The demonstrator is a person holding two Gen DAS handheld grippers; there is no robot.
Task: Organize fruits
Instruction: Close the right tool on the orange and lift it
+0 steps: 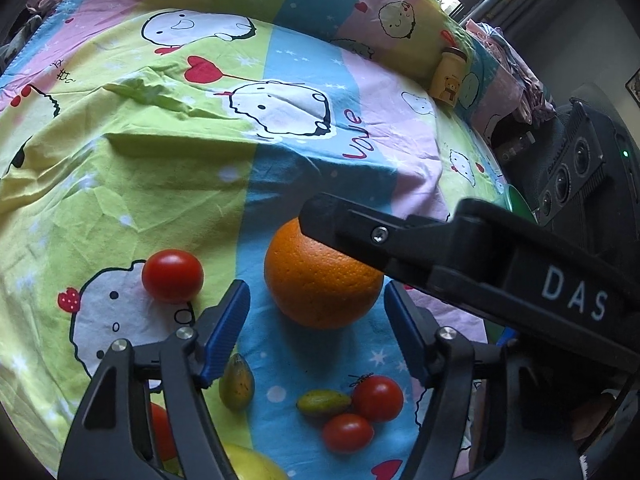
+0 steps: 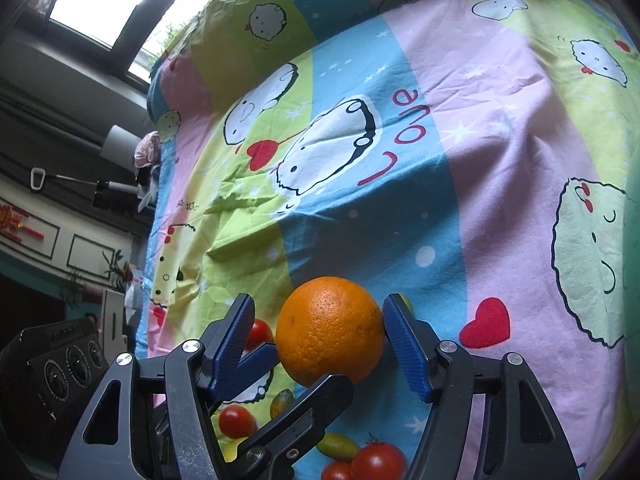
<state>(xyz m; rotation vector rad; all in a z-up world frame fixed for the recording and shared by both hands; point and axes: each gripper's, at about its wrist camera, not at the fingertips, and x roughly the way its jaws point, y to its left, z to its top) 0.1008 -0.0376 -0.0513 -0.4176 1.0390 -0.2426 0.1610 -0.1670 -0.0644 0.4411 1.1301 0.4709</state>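
Left wrist view, nearest first: a pale yellow fruit [image 1: 250, 464] sits at the bottom edge beside a partly hidden red tomato [image 1: 162, 432] behind the left gripper's frame. Just beyond lie a green-yellow oblong fruit [image 1: 237, 382], a second small green one [image 1: 323, 402], and two tomatoes [image 1: 378, 398] [image 1: 348, 433] clustered on the blue stripe of the cartoon-print sheet [image 1: 120, 200]. The left gripper [image 1: 318, 320] stands spread wide, its blue pads clear of everything, with the orange [image 1: 320, 276] resting on the sheet just ahead of the gap. Another tomato [image 1: 173, 276] sits alone to the left on the green stripe. The right gripper's black finger crosses in from the right and overlaps the orange's upper edge. Far back, a small yellow jar with a bear picture [image 1: 450, 76] stands against the raised fold of bedding.

Right wrist view: the right gripper [image 2: 318, 340] is also spread, the orange [image 2: 330, 330] between its blue pads; whether the right pad touches the peel I cannot tell, the left pad stands apart. Tomatoes [image 2: 378, 462] lie below, windows [image 2: 104, 4] beyond.
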